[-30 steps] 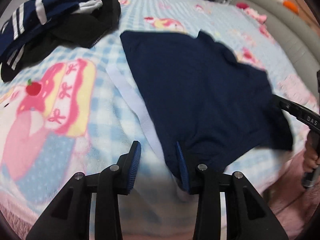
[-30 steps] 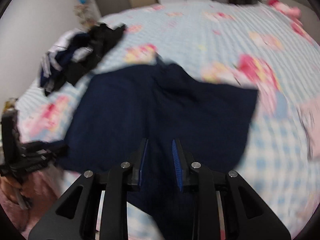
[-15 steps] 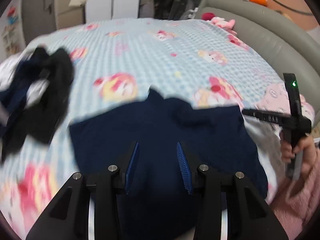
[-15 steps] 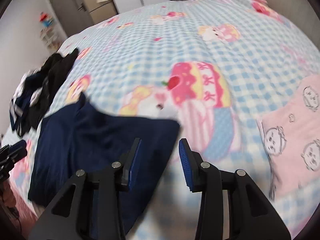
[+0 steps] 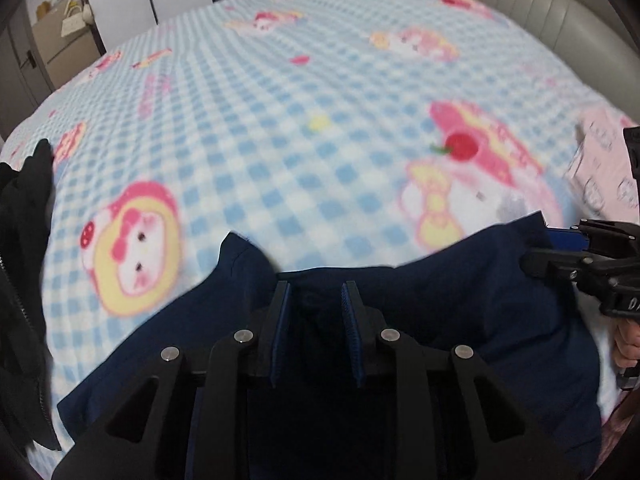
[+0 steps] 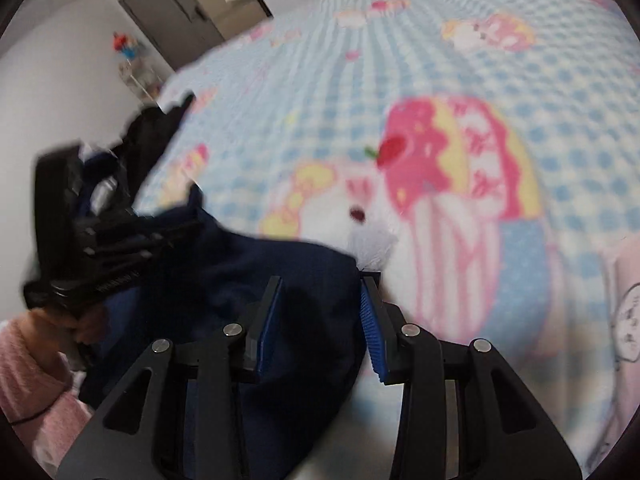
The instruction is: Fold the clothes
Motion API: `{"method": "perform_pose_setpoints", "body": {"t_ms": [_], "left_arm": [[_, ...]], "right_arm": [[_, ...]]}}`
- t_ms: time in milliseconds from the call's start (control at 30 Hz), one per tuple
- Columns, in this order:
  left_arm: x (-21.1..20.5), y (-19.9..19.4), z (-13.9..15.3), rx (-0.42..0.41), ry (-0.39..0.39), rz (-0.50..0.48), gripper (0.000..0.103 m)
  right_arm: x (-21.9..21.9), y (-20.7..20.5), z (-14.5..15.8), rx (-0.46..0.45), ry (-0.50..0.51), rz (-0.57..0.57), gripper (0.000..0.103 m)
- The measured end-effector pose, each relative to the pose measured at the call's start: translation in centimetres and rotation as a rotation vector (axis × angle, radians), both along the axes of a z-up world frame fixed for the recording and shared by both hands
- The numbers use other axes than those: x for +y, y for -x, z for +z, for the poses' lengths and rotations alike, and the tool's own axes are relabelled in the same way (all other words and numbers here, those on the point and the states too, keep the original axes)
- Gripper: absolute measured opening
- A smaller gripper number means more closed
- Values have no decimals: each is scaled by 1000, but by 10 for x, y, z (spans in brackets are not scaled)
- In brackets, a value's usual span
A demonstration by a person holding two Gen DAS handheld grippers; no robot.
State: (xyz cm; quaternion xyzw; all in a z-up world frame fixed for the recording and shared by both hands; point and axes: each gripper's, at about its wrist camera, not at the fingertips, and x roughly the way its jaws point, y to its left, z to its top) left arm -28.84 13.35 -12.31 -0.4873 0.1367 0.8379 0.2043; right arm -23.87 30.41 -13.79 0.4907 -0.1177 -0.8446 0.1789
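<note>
Hovering over navy garment (image 5: pixel 460 320), both tools spread: left tool (image 5: pixel 316 304), right tool (image 6: pixel 320 300); garment's near edge cut off.

blurred blanket (image 6: pixel 460 92), black clothes (image 5: pixel 20 240) — cut off

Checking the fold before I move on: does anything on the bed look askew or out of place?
The navy garment lies bunched and uneven at the near edge of the checked blanket, one corner poking up, not folded flat. Dark clothes sit in a loose heap to its left. Both views are blurred; nothing looks damaged.
</note>
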Motion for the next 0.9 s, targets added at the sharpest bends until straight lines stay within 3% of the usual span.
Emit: {"method": "perform_pose_setpoints", "body": {"t_ms": [67,100,133,300,433,533,667,733,800,833,900], "left_arm": [[5,-4,-6,10,37,-15,22],[7,-6,-3,24,34,-15,9],[8,-9,0,39,31,-15,7],[2,-13,34,143,-37,28,5],[-2,0,30,110,-70,66,5],[-5,11,26,85,-95,93,5],[-9,24,22,51,-129,131,9],[-11,31,19,35,-146,149,15],[-19,24,29,76,-183,166,39],[-25,16,37,112,-207,174,41],[-35,7,46,158,-212,184,41]], "right_arm": [[-4,0,-7,-4,-38,-14,29],[-5,-1,-7,2,-51,-24,18],[-4,-2,-4,15,-54,-30,8],[11,-18,38,154,-33,-86,5],[31,-26,62,231,-27,-146,5],[44,-20,56,194,-48,-201,5],[62,-4,20,17,-75,-245,5],[60,-5,24,41,-39,-232,6],[59,-6,27,64,-3,-219,10],[58,-6,29,76,15,-213,18],[52,-6,33,103,49,-171,20]]}}
